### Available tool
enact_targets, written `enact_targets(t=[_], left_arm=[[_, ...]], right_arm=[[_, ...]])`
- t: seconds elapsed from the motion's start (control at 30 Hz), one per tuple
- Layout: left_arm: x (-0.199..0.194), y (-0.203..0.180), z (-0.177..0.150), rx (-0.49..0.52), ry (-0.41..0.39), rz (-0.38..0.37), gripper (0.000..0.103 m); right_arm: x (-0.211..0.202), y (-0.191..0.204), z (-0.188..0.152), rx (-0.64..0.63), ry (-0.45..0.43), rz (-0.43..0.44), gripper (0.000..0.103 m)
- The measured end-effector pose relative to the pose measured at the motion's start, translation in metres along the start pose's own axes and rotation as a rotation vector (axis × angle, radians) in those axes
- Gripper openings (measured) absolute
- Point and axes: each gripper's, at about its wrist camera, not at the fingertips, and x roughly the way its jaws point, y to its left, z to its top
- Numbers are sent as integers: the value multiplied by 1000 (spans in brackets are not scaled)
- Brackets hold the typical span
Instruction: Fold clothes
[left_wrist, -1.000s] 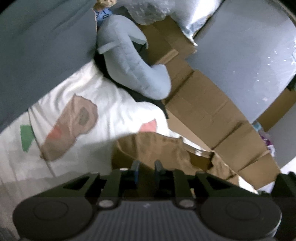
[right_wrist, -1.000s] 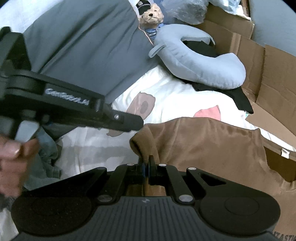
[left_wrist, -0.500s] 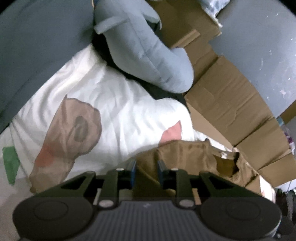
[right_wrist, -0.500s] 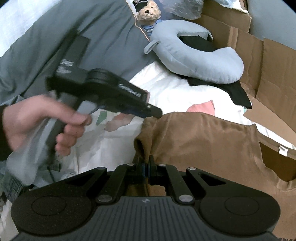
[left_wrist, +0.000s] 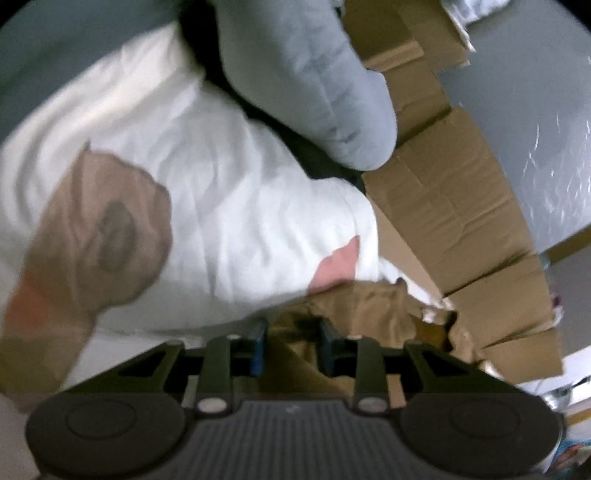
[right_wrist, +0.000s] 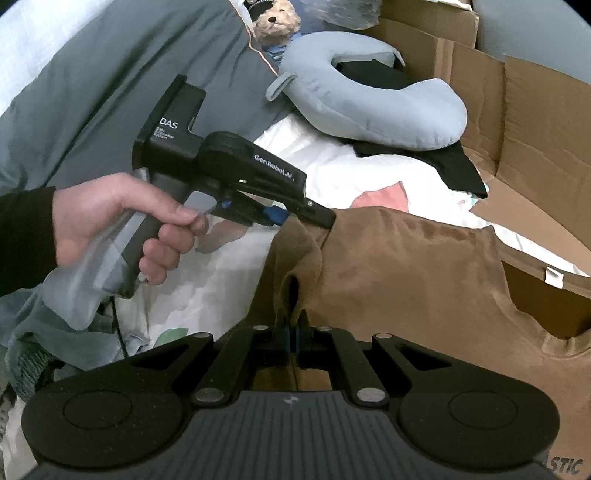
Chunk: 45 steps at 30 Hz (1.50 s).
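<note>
A brown T-shirt (right_wrist: 406, 273) lies spread on the white printed bedsheet (right_wrist: 207, 280). My right gripper (right_wrist: 291, 328) is shut on a bunched fold of its left edge. My left gripper (left_wrist: 291, 343) is open, its fingers on either side of the shirt's brown cloth (left_wrist: 369, 310). In the right wrist view the left gripper (right_wrist: 295, 216) is held by a hand and its tips touch the shirt's top left corner. The left wrist view is blurred.
A light blue neck pillow (right_wrist: 388, 110) lies on black cloth beyond the shirt, with a teddy bear (right_wrist: 273, 18) behind. Flattened cardboard boxes (right_wrist: 535, 140) stand to the right. A grey-green blanket (right_wrist: 92, 92) covers the left side.
The left gripper has moved down and right onto the shirt's top left corner and its fingers have spread wider. The right gripper keeps its hold on the shirt's edge.
</note>
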Motion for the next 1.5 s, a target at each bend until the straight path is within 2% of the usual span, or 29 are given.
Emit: enact_targets(t=[0.03,0.13,0.23,0.37,0.5,0.57,0.63,0.7,0.8,0.97,1.03,1.07,1.1,1.23,1.37,1.5], left_arm=[[0,0,0,6,0,8,9],[-8,0,2,30,-34,24,7],[-15,-6,4,80,-65,76,2],[-16,-12,10,121,-92,134,1],[-15,-13,14,121,-80,122,1],[-15,-12,16,115,-69,107,4],[-14,-11,18,112,-60,108,15],[-13,-11,20,110,-54,108,20],[-9,-9,22,99,-39,78,32],[-2,-11,21,111,2,40,33],[1,-12,20,121,9,32,29],[3,-12,20,125,14,35,24],[5,-12,20,128,20,40,8],[3,-22,18,164,4,80,7],[-3,-35,16,242,-35,155,6],[1,-38,17,266,-50,194,6]], right_arm=[[0,-1,0,1,0,-1,1],[-1,-6,-1,13,0,-6,1],[-1,-11,0,29,-1,-9,1],[2,-19,-2,74,15,-19,1],[5,-30,-4,118,23,-34,1],[4,-34,-4,125,20,-34,1],[4,-36,-5,125,20,-33,1],[5,-37,-6,128,22,-35,1],[5,-40,-8,130,25,-36,1],[3,-44,-11,138,34,-38,1],[4,-47,-13,145,40,-40,1],[4,-48,-15,145,43,-43,1],[4,-49,-17,148,47,-46,1],[5,-56,-21,182,57,-47,1],[2,-63,-19,236,56,-33,0],[4,-66,-21,243,54,-35,0]])
